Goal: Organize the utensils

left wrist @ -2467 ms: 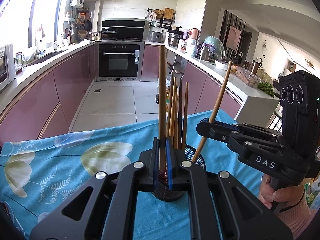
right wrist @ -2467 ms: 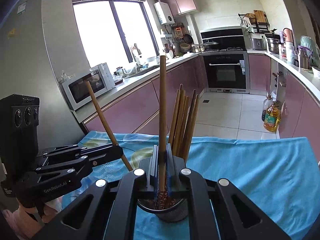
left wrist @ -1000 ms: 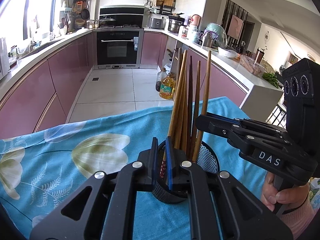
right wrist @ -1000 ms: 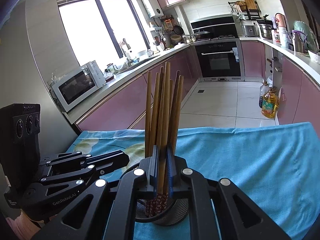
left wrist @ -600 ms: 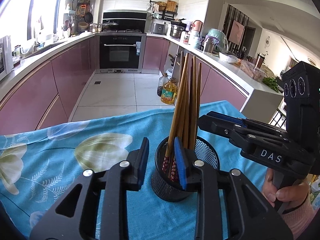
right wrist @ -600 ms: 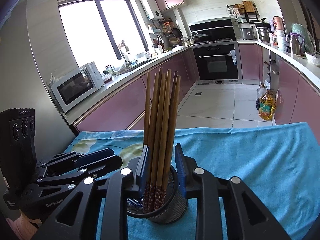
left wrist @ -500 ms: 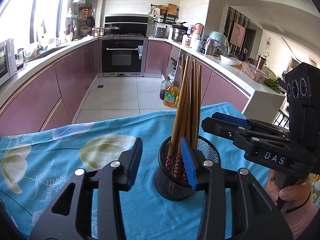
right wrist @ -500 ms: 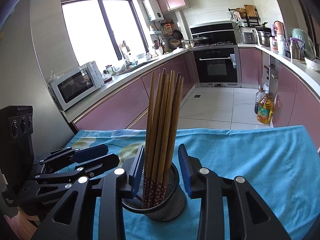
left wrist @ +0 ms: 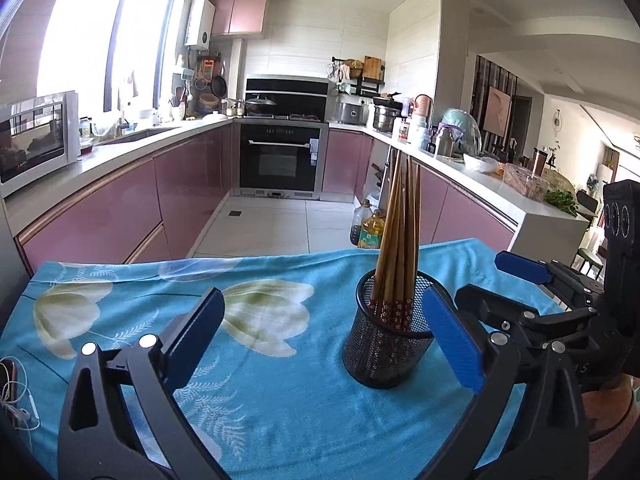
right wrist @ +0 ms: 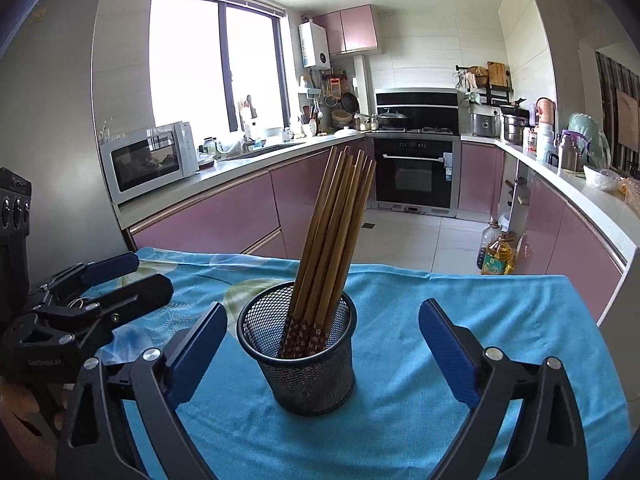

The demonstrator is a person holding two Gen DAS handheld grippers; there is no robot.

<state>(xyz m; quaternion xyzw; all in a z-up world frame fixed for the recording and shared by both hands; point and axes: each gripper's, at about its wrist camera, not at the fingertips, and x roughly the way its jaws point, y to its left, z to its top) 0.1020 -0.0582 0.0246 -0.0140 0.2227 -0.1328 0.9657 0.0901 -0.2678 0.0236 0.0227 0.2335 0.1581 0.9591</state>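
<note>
While your left gripper looks out over the blue floral cloth, its jaws have just been opening and now stand wide with nothing between them. Just ahead of its right finger stands the black mesh cup, upright on the cloth, with the wooden chopsticks bunched inside, patterned ends down. Your right gripper shows beyond the cup, spread wide.

From your right wrist, the right gripper has likewise just been opening; the mesh cup stands between the wide-apart fingers, untouched. Its chopsticks lean right. Your left gripper sits at left, spread open.
</note>
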